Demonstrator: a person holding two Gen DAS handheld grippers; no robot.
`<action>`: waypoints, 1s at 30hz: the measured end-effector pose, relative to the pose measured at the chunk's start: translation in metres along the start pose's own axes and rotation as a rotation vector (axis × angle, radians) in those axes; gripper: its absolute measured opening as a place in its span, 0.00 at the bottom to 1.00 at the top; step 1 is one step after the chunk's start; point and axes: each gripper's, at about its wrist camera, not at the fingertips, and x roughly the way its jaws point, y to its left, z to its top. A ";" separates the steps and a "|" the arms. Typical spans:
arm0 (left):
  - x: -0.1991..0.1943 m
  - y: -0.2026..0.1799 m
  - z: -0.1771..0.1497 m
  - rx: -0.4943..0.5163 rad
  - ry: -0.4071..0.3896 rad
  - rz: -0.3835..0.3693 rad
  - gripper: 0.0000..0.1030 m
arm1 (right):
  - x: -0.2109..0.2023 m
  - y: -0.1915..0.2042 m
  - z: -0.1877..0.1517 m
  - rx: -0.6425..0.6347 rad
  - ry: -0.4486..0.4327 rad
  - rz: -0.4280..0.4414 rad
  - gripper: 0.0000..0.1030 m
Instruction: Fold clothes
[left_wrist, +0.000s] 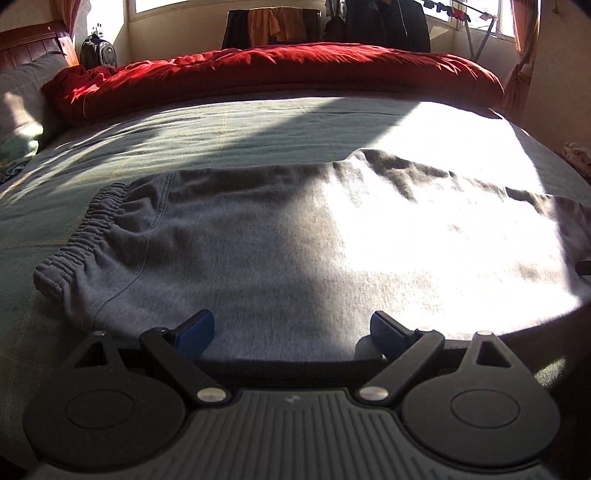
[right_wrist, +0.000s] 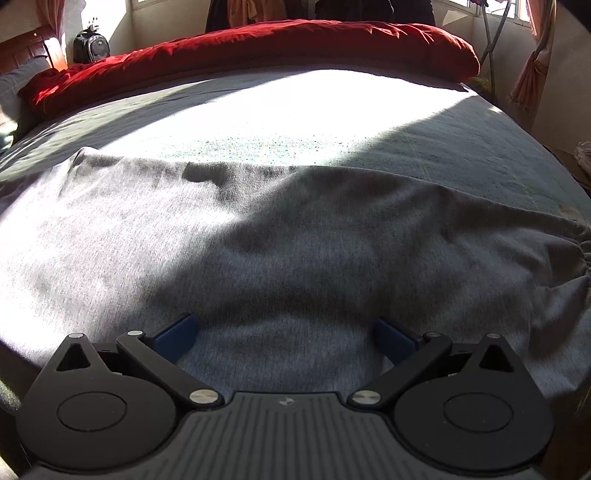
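Sunlit bedroom, wide bed (left_wrist: 110, 147) under a grey-green sheet, red duvet (left_wrist: 277, 70) bunched along the far side, backpack (left_wrist: 98, 51) against the far-left wall, clothes hanging by the windows. Grey sweatpants (left_wrist: 240, 240) spread flat across the near half of the bed, gathered waistband (left_wrist: 74, 243) at the left end, one elastic cuff (right_wrist: 585, 251) at the far right edge of the right wrist view. Hard band of sun across the middle of the fabric, washing out its wrinkles.

Left gripper (left_wrist: 291, 332) low over the near edge of the pants close to the waistband end, blue pads wide apart, nothing between them. Right gripper (right_wrist: 286, 334) over the near edge further toward the leg end, pads likewise spread, gripping nothing. Whether either set of tips touches the cloth: cannot tell.

Likely next: pinching the near edge at both points and carrying it over. Risks from here:
- Catching the sheet along with the cloth, since both lie flat together, dragging bedding into the fold.
- Grabbing only the top layer, leaving the lower leg behind.
- Uneven lift between the two hands, skewing the crease.
- Misjudging the edge in the glare.
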 end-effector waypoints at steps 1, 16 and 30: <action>-0.002 -0.005 0.003 0.014 -0.010 -0.012 0.89 | 0.000 0.000 0.000 0.002 0.001 -0.002 1.00; 0.026 -0.095 0.012 0.146 0.011 -0.096 0.89 | -0.004 0.000 -0.003 0.008 -0.014 0.007 1.00; -0.003 -0.119 0.011 0.139 -0.018 -0.026 0.89 | -0.024 -0.021 -0.002 0.028 -0.055 0.101 1.00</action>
